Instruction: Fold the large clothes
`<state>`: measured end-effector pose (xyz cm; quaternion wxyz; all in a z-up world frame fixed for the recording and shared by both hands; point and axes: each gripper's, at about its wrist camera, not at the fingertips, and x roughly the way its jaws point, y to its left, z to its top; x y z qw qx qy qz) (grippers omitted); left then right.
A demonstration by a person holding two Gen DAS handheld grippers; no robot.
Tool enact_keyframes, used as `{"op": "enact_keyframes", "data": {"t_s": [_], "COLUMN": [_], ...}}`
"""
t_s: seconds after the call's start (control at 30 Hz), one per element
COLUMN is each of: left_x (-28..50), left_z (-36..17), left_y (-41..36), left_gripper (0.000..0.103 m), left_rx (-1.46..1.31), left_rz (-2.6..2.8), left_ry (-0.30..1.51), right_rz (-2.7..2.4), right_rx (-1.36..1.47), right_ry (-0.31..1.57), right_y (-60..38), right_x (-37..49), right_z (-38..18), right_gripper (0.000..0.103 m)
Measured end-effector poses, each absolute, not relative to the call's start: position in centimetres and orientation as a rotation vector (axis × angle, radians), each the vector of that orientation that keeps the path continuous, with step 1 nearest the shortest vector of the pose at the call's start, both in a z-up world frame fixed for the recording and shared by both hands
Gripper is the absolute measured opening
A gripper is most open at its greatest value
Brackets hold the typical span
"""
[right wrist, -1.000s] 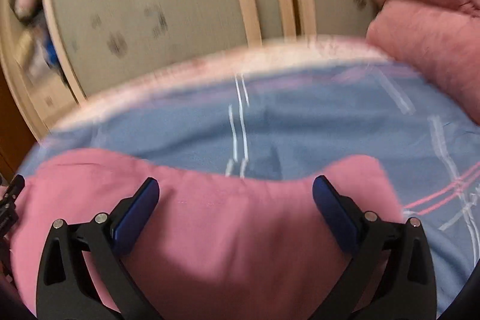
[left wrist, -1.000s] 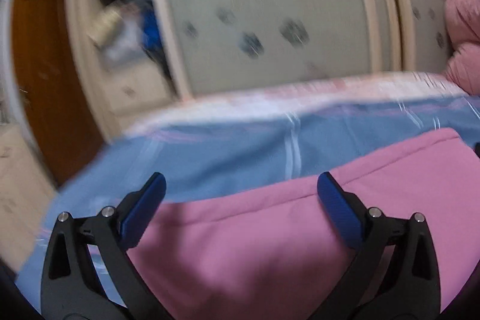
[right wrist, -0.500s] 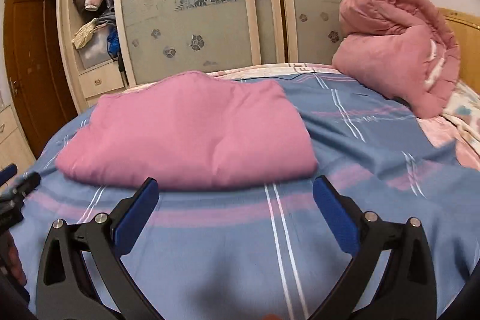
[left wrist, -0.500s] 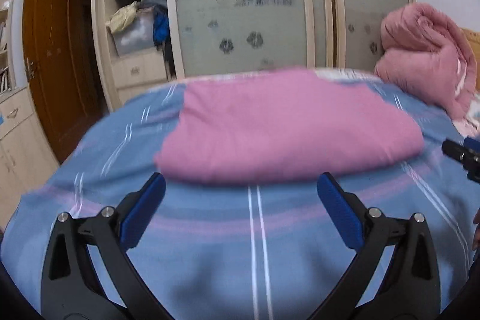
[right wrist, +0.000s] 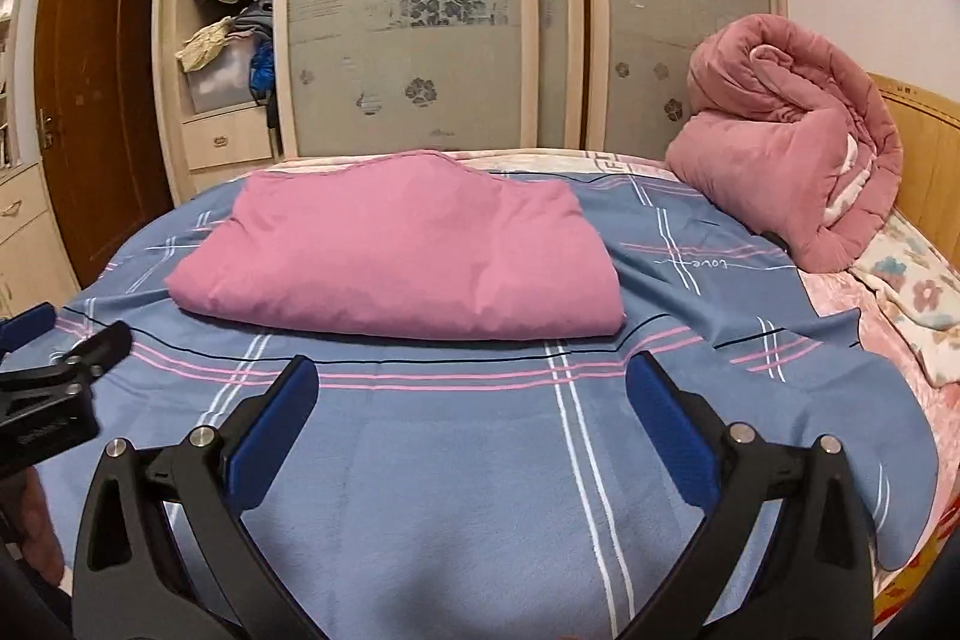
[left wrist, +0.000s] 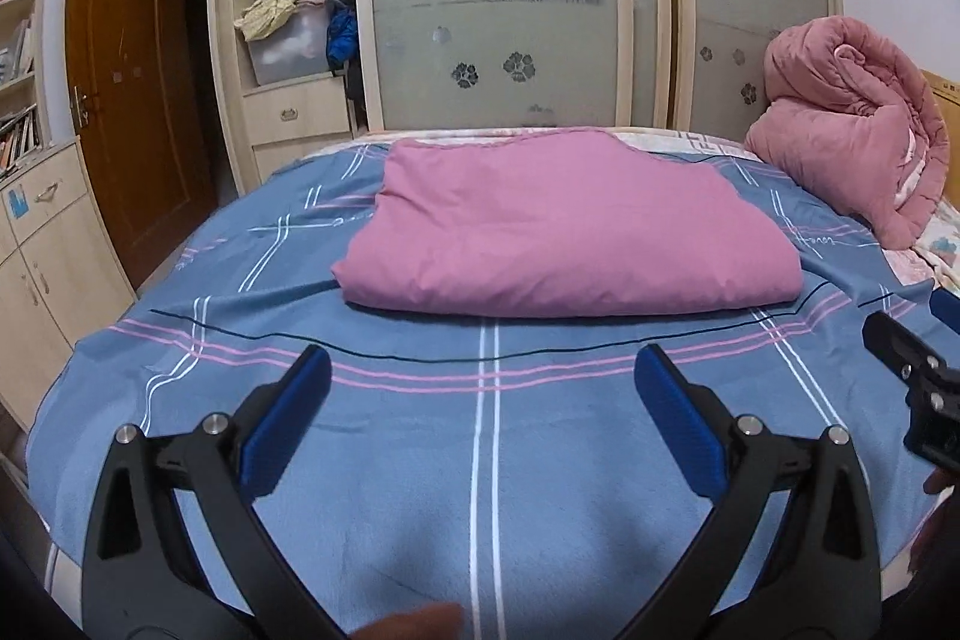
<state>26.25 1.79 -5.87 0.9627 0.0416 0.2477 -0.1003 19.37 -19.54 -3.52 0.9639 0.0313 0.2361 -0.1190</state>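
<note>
My left gripper [left wrist: 480, 394] and right gripper [right wrist: 471, 400] hang over the near end of the bed [left wrist: 480, 490], jaws spread wide and empty. The pink garment [left wrist: 570, 226] lies folded in a plump rectangle across the blue plaid cover, well apart from both grippers. It looks soft, thick and limp, likely to sag and slide open if lifted by one layer. I judge the near corners, pinched through all layers, the best hold.

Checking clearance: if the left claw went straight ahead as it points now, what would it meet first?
Likely the near folded edge of the pink cloth on the blue bedsheet; the open left claw holds nothing.
</note>
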Motion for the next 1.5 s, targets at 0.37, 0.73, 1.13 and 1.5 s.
{"op": "enact_keyframes", "data": {"t_s": [0.37, 0.73, 1.13, 1.5], "left_x": [24.8, 24.9, 24.8, 24.8], "left_z": [-4.3, -4.2, -4.1, -4.1], "left_y": [1.8, 2.2, 2.0, 1.9], "left_gripper": [0.101, 0.101, 0.101, 0.101], "left_rx": [0.088, 0.091, 0.095, 0.096], "left_rz": [-0.212, -0.21, -0.216, -0.215], "left_ry": [0.491, 0.497, 0.488, 0.487], "right_rz": [-0.215, -0.208, -0.21, -0.205], "right_rx": [0.072, 0.077, 0.075, 0.075], "right_ry": [0.457, 0.464, 0.463, 0.463], "right_y": [-18.1, -18.0, -18.0, -17.9], "right_x": [18.4, 18.6, 18.6, 18.5], "right_z": [-1.7, -1.8, -1.8, -1.8], "right_gripper": [0.102, 0.102, 0.102, 0.102]}}
